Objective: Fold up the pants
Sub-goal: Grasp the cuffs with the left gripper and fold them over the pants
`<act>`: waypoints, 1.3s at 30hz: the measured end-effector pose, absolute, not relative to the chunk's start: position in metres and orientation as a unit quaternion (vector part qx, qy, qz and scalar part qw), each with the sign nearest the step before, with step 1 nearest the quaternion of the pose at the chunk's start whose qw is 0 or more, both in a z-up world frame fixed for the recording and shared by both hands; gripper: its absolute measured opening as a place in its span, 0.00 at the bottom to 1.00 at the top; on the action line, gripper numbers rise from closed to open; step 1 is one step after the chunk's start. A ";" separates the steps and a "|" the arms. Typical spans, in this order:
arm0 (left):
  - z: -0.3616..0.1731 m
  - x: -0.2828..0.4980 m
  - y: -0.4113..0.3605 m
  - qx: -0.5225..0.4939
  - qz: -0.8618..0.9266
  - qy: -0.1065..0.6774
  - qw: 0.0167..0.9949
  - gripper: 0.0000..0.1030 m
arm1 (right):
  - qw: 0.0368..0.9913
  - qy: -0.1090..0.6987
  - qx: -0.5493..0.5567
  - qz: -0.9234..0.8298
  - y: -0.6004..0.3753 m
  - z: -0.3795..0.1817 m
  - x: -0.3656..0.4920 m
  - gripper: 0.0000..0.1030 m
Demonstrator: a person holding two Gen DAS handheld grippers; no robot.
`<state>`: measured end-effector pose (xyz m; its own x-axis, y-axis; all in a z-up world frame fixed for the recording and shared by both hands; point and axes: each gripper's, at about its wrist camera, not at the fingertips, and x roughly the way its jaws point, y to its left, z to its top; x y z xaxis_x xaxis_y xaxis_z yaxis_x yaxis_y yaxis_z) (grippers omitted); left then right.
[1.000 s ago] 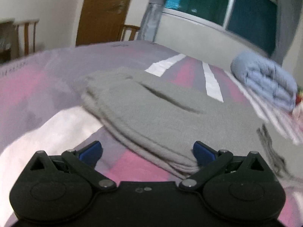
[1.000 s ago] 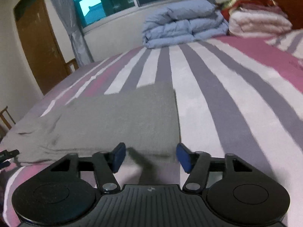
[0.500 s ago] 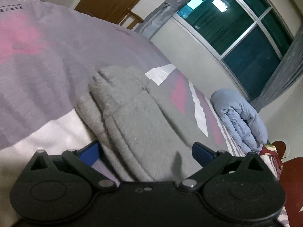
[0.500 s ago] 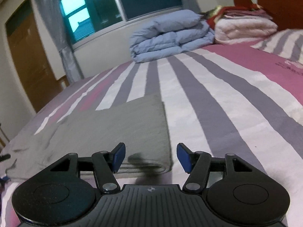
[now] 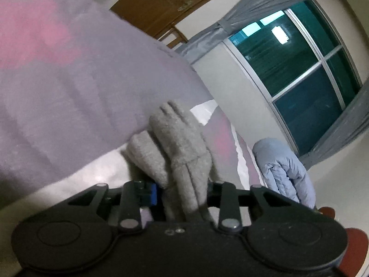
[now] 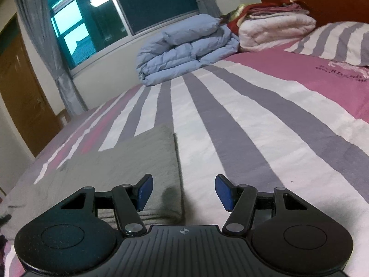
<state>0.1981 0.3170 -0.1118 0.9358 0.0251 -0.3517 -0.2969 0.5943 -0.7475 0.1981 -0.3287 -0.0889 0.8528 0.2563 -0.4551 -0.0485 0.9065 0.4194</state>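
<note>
The grey pants [image 6: 129, 161] lie folded lengthwise on the striped bed. In the left wrist view the bunched end of the grey pants [image 5: 180, 145] is pinched in my left gripper [image 5: 182, 191], which is shut on the cloth. Its right pad is hidden by the fabric. My right gripper [image 6: 183, 191] is open, low over the near right corner of the pants' other end. The fold edge [image 6: 178, 175] runs between its blue pads.
The pink, white and grey striped bedspread [image 6: 253, 127] covers the bed. A folded blue duvet [image 6: 184, 48] and a stack of white and red blankets [image 6: 274, 27] sit at the far end by the window. A striped pillow [image 6: 341, 41] lies far right.
My left gripper has closed on the end of the pants and tilted with it. My right gripper has moved lower and closer over the other end, still open.
</note>
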 end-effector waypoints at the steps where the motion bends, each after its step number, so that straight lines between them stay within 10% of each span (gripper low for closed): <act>1: -0.106 0.195 0.313 -0.431 0.088 0.146 0.886 0.21 | 0.942 0.257 0.201 0.075 -0.332 -0.087 0.198 0.58; 14: 0.006 0.246 0.156 -0.274 -0.147 0.091 0.946 0.21 | 0.937 0.231 0.257 0.052 -0.395 -0.072 0.195 0.58; 25: -0.033 0.275 -0.061 -0.066 -0.206 0.186 0.959 0.20 | 0.936 0.221 0.272 0.013 -0.430 -0.080 0.186 0.58; 39: -0.054 0.253 -0.123 0.079 -0.164 0.185 0.966 0.20 | 0.934 0.232 0.270 0.010 -0.429 -0.086 0.190 0.58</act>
